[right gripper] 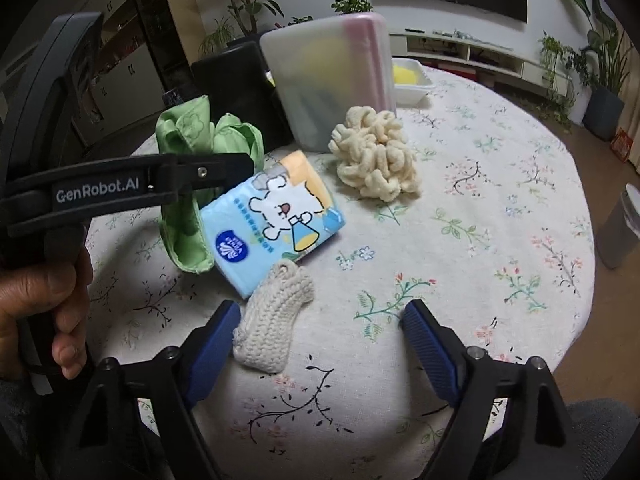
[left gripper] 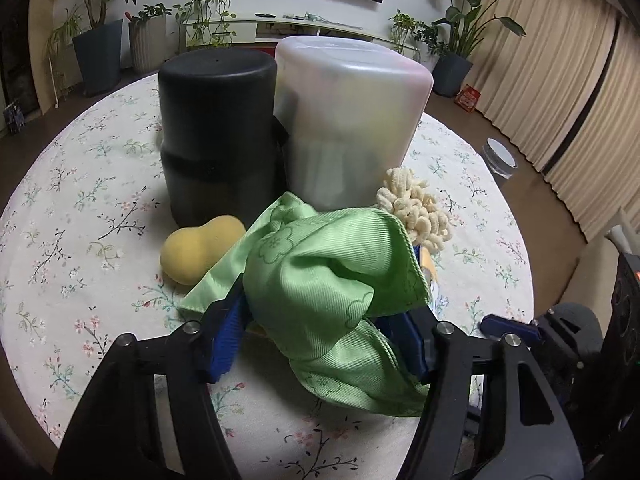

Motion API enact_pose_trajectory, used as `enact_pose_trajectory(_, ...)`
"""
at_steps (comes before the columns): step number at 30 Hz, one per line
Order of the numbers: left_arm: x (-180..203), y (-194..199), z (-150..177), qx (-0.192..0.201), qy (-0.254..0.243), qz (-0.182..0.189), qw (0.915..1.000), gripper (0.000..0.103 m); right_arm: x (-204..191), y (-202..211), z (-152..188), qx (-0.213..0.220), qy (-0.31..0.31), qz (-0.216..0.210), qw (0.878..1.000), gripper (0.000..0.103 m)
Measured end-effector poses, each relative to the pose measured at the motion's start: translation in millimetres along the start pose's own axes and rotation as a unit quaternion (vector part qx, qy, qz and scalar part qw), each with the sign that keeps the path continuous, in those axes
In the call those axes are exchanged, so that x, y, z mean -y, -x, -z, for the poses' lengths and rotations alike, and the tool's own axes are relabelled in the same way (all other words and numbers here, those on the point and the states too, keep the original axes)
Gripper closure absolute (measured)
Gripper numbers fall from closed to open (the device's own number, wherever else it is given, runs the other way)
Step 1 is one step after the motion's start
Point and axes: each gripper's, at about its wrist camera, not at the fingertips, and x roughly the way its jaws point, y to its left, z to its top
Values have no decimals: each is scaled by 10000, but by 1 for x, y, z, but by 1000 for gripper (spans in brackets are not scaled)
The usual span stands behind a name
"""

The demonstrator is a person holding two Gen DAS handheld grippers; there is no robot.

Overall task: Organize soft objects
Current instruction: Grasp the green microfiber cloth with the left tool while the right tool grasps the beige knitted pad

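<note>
A green cloth (left gripper: 320, 276) with a flower print is bunched between the blue pads of my left gripper (left gripper: 320, 324), which is shut on it. In the right wrist view the same green cloth (right gripper: 184, 236) hangs around one of that gripper's fingers (right gripper: 208, 170). My right gripper (right gripper: 320, 316) is open low over the table. A cream knitted pad (right gripper: 272, 320) lies just inside its left finger. A blue tissue pack (right gripper: 276, 220) lies beyond it, and a cream loopy sponge (right gripper: 376, 160) farther back. A yellow sponge (left gripper: 196, 252) sits left of the cloth.
A black container (left gripper: 218, 128) and a translucent white container (left gripper: 348, 120) stand side by side behind the objects on the round floral table (left gripper: 80, 200). A white tray (right gripper: 412, 84) holding something yellow sits at the back. A hand (right gripper: 52, 300) grips the left handle.
</note>
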Motion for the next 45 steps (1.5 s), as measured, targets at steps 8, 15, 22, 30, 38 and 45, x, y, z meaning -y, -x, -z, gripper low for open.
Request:
enact_pose_trajectory(8, 2, 4, 5, 103, -37, 54, 9999, 44, -2, 0, 2, -7, 113, 86, 9999, 27)
enact_pose_trajectory(15, 0, 8, 8, 250, -30, 178, 9995, 44, -8, 0, 2, -36, 234, 62, 9997, 35)
enact_pose_trajectory(22, -1, 4, 8, 236, -34, 162, 9996, 58, -11, 1, 2, 9, 367, 49, 9993, 46)
enact_pose_trajectory(30, -7, 8, 12, 276, 154, 244, 9992, 66, -7, 4, 3, 34, 390, -27, 9992, 71)
enact_pose_trajectory(38, -10, 22, 18, 359, 289, 216, 9987, 71, -6, 8, 6, 32, 441, -49, 9990, 78)
enact_pose_trajectory(45, -19, 52, 38, 260, 383, 215, 9987, 71, -3, 23, 7, 69, 499, -62, 9987, 78)
